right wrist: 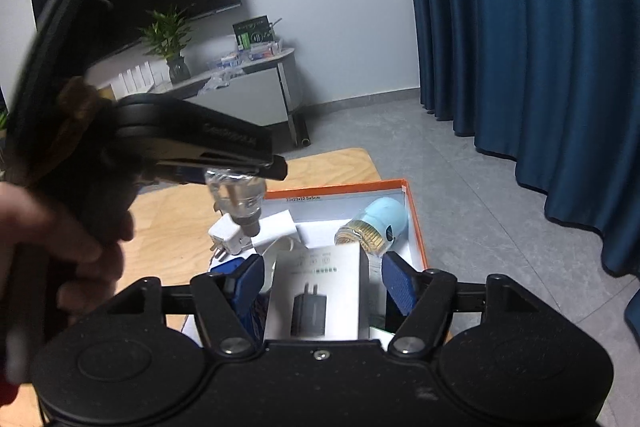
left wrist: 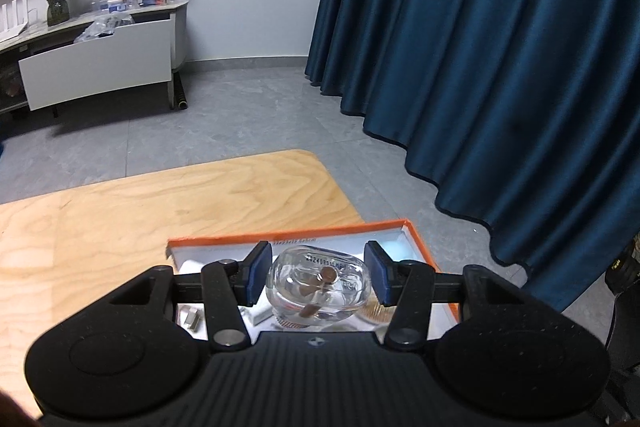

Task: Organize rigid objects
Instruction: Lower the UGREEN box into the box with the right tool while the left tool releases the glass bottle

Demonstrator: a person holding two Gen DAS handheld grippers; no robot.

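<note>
Here the left claw (left wrist: 316, 277) grips a clear bottle (left wrist: 316, 287) above the orange box (left wrist: 420, 247).

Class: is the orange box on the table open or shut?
Open: the orange box has no lid on, and the charger carton and blue-topped item inside show from above.

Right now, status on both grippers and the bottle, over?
Left gripper shut on glass bottle, over orange box. Right gripper open, fingers astride white carton. Box crowded: white plug, blue-capped jar.
</note>
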